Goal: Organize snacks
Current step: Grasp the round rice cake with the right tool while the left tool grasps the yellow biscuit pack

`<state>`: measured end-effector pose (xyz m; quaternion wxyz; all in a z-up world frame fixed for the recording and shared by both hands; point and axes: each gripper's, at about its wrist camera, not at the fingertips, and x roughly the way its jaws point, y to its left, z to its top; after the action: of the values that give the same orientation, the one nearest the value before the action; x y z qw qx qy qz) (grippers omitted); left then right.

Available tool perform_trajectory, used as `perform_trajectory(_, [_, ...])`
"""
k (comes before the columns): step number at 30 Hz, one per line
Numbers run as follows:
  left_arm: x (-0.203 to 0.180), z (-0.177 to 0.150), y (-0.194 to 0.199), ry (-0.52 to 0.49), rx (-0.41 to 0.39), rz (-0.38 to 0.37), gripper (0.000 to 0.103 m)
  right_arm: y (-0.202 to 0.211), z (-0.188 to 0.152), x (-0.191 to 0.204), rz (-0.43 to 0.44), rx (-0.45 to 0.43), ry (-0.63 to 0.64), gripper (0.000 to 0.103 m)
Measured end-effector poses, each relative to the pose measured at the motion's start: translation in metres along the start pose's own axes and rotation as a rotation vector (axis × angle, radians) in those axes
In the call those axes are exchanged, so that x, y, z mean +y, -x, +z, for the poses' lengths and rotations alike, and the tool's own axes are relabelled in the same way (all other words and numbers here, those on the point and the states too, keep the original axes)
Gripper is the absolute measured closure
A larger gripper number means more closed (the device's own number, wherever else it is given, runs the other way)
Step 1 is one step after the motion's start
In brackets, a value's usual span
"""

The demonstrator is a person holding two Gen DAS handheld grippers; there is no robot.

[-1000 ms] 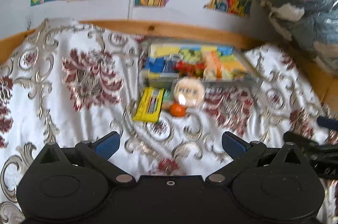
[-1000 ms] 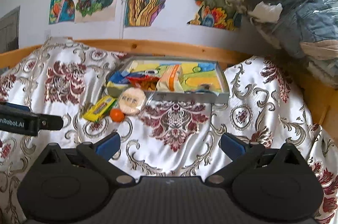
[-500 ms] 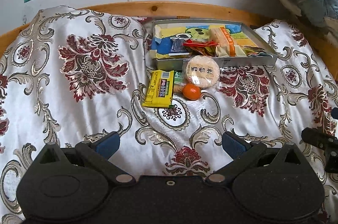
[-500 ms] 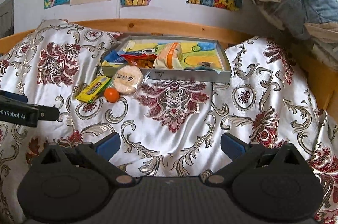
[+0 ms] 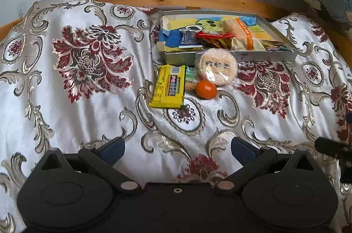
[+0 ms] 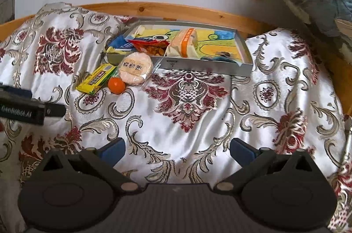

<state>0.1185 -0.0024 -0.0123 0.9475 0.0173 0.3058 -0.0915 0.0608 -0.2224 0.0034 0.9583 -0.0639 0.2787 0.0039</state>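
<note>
Three loose snacks lie on the bed just in front of the grey tray (image 5: 267, 55): a yellow packet (image 5: 169, 87), a round rice cracker (image 5: 216, 70) touching the tray's front wall, and a small orange (image 5: 206, 90). All sit ahead of the left tool (image 5: 177, 150), the packet's long axis pointing roughly away from it. The right tool (image 6: 177, 148) is farther off. Both tools stand wide apart, empty.
</note>
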Motion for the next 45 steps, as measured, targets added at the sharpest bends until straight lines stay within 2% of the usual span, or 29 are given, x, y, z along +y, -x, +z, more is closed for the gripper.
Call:
perform_trajectory(7, [0.007, 0.02, -0.026, -0.037, -0.025, -0.008, 0.001, -0.022, 0.016, 0.005, 0.053, 0.026, 0.04, 0.0])
perform_trajectory(11, [0.018, 0.026, -0.036, -0.091, -0.115, -0.072, 0.001, -0.037, 0.036, 0.006, 0.067, 0.005, 0.039, 0.0])
perform_trajectory(15, [0.024, 0.034, -0.048, -0.118, -0.151, -0.115, 0.001, -0.061, 0.063, 0.005, 0.108, -0.006, -0.016, 0.0])
perform_trajectory(20, [0.025, 0.042, -0.066, -0.122, -0.142, -0.103, 0.001, -0.102, 0.097, 0.009, 0.219, 0.018, -0.083, 0.0])
perform_trajectory(28, [0.023, 0.045, -0.094, -0.16, -0.128, -0.125, 0.001, -0.154, 0.131, 0.029, 0.247, 0.056, -0.154, 0.0])
perform_trajectory(33, [0.017, 0.045, -0.102, -0.209, -0.144, -0.143, 0.002, -0.181, 0.138, 0.036, 0.25, 0.099, -0.215, 0.002])
perform_trajectory(37, [0.017, 0.045, -0.111, -0.217, -0.116, -0.161, 0.006, -0.193, 0.136, 0.041, 0.251, 0.12, -0.215, 0.005])
perform_trajectory(41, [0.02, 0.045, -0.12, -0.194, -0.083, -0.165, 0.011, -0.197, 0.127, 0.04, 0.223, 0.135, -0.212, 0.014])
perform_trajectory(43, [0.022, 0.045, -0.121, -0.183, -0.079, -0.165, 0.012, -0.194, 0.118, 0.034, 0.207, 0.111, -0.223, 0.016])
perform_trajectory(45, [0.023, 0.046, -0.124, -0.175, -0.07, -0.152, 0.016, -0.19, 0.111, 0.027, 0.208, 0.088, -0.249, 0.024])
